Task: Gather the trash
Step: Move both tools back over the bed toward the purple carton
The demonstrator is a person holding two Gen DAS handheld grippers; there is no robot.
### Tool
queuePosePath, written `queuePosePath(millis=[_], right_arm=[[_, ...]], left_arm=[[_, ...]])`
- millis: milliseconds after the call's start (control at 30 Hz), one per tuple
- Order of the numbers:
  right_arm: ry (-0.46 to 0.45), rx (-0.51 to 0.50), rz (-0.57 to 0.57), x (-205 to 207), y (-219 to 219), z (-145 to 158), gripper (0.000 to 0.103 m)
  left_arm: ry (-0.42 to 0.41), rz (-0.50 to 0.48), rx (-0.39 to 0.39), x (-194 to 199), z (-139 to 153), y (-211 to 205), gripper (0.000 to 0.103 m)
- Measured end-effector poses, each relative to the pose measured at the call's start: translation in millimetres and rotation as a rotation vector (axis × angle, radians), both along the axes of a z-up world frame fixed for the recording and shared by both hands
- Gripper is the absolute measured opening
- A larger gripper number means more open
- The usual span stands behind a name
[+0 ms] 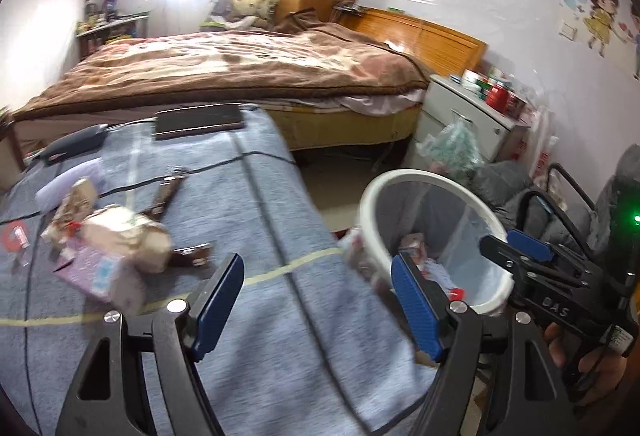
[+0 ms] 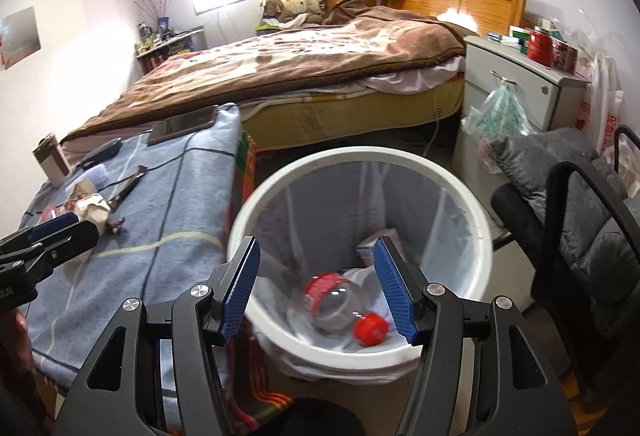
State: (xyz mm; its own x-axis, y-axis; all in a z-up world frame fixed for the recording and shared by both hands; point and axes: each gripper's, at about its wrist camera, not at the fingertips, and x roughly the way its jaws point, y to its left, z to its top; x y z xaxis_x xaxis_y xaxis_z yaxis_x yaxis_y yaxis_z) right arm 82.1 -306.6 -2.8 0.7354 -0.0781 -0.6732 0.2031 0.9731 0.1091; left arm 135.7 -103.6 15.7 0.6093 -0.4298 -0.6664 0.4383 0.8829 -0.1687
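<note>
A white bin (image 2: 482, 236) with a clear liner stands on the floor beside the table. In it lie a clear bottle (image 2: 340, 304) with a red cap (image 2: 372, 328) and a small carton (image 2: 378, 240). My right gripper (image 2: 318, 292) hangs open above the bin's near rim, nothing between its pads. My left gripper (image 1: 318, 308) is open over the blue-grey tablecloth (image 1: 260, 220), empty. To its left on the cloth lie crumpled paper (image 1: 128, 240), a purple box (image 1: 100, 276) and a torn wrapper (image 1: 76, 203). The bin (image 1: 376, 203) shows here too, with the right gripper (image 1: 514, 250) over it.
A phone (image 1: 198, 120), a dark case (image 1: 72, 147), a brown tool (image 1: 168, 191) and a black cable (image 1: 264, 195) lie on the cloth. Behind stand a bed (image 1: 240, 67) and a white nightstand (image 2: 516, 83). A chair with a grey cushion (image 2: 580, 203) is right of the bin.
</note>
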Motion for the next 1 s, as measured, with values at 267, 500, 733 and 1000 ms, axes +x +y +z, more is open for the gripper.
queuePosePath(millis=[267,500,733,1000], right_arm=[[-0.024,0.016,0.086,12,37,-1,0.061],[-0.019,0.023,0.165,25,69,-3,0.061],[-0.007,0.010,0.232,38,99,-3,0.061],[0.005,0.002,0.274,47,119,-5,0.061]], left_arm=[[0.000,0.166,0.054,3,-12,62,0.078],[0.013,0.283,0.103,11,-25,103,0.078],[0.076,0.292,0.134,27,-46,113,0.078],[0.116,0.336,0.147,41,-58,132,0.078]])
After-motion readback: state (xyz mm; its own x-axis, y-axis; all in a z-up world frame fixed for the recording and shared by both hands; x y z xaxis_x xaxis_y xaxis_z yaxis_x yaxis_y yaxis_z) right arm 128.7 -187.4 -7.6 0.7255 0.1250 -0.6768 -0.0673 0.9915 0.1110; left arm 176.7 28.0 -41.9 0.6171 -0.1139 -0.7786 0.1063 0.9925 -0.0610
